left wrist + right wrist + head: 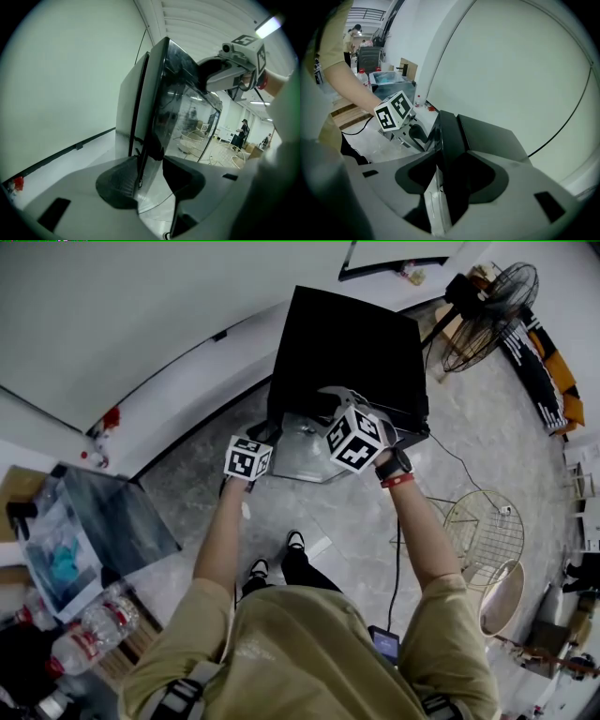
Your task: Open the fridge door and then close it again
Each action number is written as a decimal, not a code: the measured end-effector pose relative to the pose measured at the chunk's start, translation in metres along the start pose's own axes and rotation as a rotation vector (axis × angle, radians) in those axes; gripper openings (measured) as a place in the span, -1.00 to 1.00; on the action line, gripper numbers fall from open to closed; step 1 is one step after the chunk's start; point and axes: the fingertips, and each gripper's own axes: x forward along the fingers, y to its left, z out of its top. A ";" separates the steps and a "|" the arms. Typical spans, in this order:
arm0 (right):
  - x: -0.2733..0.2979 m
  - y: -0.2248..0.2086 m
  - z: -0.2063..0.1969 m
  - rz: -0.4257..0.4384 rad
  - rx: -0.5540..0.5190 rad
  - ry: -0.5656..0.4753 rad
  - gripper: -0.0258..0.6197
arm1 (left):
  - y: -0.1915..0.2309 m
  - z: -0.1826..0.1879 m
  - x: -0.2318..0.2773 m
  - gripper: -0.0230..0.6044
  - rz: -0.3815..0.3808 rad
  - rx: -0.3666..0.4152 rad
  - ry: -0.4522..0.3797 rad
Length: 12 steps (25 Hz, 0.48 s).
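- my left gripper (151,178) is clamped on the front edge of the glass fridge door (180,108); the dark frame fills the gap between my pads.
- my right gripper (452,180) grips the same door higher up, at its top corner, beside a strip of white lining.
- the small black fridge (352,338) stands on the floor (487,456) against the white wall (112,315).

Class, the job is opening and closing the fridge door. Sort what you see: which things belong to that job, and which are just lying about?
Belong to the job:
fridge
fridge door
left gripper
right gripper

Just lying about:
standing fan
wire chairs
water bottles
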 end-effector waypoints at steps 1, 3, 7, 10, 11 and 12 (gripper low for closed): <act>0.000 0.000 0.000 0.005 0.000 0.002 -0.26 | 0.000 0.000 0.000 -0.35 0.000 0.000 0.004; -0.001 0.001 0.000 0.011 0.004 -0.002 -0.26 | -0.001 -0.002 -0.001 -0.35 0.008 0.001 0.011; -0.001 0.001 -0.002 0.018 0.007 0.000 -0.27 | -0.002 -0.002 -0.001 -0.35 0.022 -0.003 0.008; -0.003 0.001 -0.002 0.022 0.007 0.000 -0.27 | -0.003 -0.002 -0.001 -0.36 0.035 -0.003 0.010; -0.003 0.002 -0.002 0.025 0.006 -0.002 -0.27 | -0.003 -0.002 -0.002 -0.36 0.040 -0.004 0.012; -0.004 0.002 -0.001 0.028 0.005 -0.005 -0.27 | -0.003 -0.002 -0.003 -0.36 0.044 -0.005 0.014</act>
